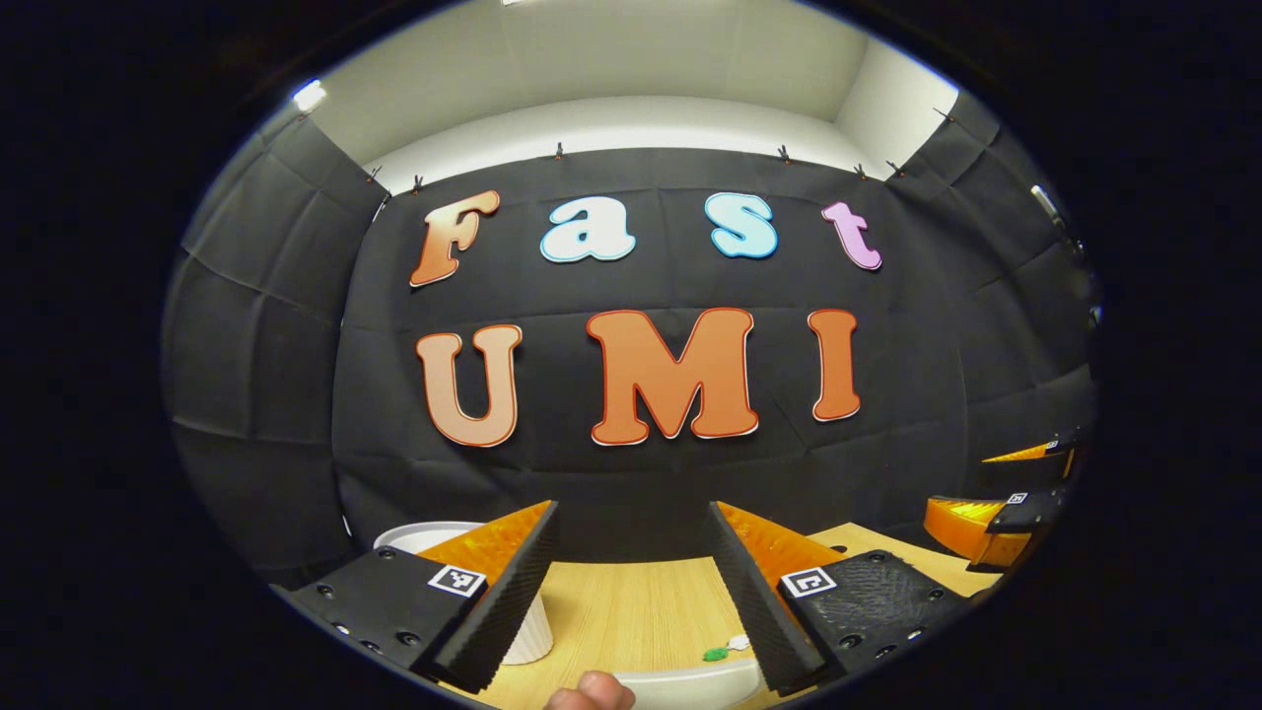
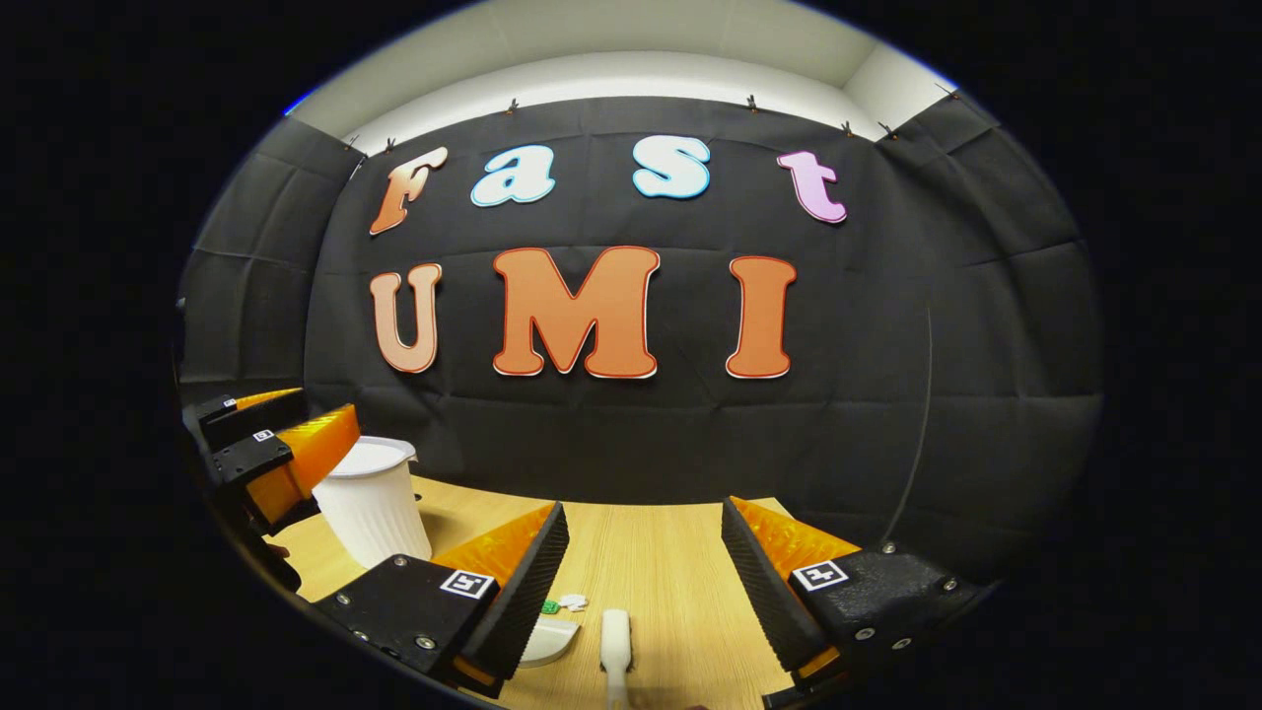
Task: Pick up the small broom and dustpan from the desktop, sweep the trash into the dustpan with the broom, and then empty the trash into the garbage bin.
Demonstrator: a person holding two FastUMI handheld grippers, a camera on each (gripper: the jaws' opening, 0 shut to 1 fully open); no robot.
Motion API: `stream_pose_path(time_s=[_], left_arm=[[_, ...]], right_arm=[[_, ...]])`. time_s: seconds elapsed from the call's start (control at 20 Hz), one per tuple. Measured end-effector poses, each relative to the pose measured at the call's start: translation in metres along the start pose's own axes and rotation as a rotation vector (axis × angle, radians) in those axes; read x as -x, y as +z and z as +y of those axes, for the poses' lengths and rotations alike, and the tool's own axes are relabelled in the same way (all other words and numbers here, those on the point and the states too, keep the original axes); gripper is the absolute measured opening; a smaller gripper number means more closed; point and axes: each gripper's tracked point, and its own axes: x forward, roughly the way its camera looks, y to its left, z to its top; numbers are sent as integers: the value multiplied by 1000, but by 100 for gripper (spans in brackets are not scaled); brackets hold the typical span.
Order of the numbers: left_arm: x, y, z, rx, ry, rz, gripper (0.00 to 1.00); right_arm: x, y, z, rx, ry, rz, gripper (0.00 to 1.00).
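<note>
The left gripper (image 1: 633,582) is up above the wooden desk (image 1: 631,611) with its two fingers spread wide apart and nothing between them. The right gripper (image 2: 643,582) is up over the desk too, fingers just as wide apart and holding nothing.

The white ribbed garbage bin (image 2: 373,498) stands on the desk. In the right gripper view the left gripper's fingers (image 2: 296,454) are just beside the bin's rim. Near the bin, closer to the camera, lie some bits of trash (image 2: 564,602), green and white. Just beside the trash is the white dustpan (image 2: 547,639), partly hidden behind a finger. Next to the dustpan lies the small white broom (image 2: 615,646), handle pointing toward the camera.

In the left gripper view a fingertip (image 1: 590,692) pokes in at the bottom, just beside the dustpan.
</note>
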Motion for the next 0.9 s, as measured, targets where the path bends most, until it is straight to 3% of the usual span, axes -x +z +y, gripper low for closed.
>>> stream_pose_path(time_s=[0.55,0.9], left_arm=[[15,-8,8,28,16,28,93],[14,-19,2,37,-32,59,93]], right_arm=[[9,-1,17,12,-12,-4,94],[11,-9,23,22,-49,16,94]])
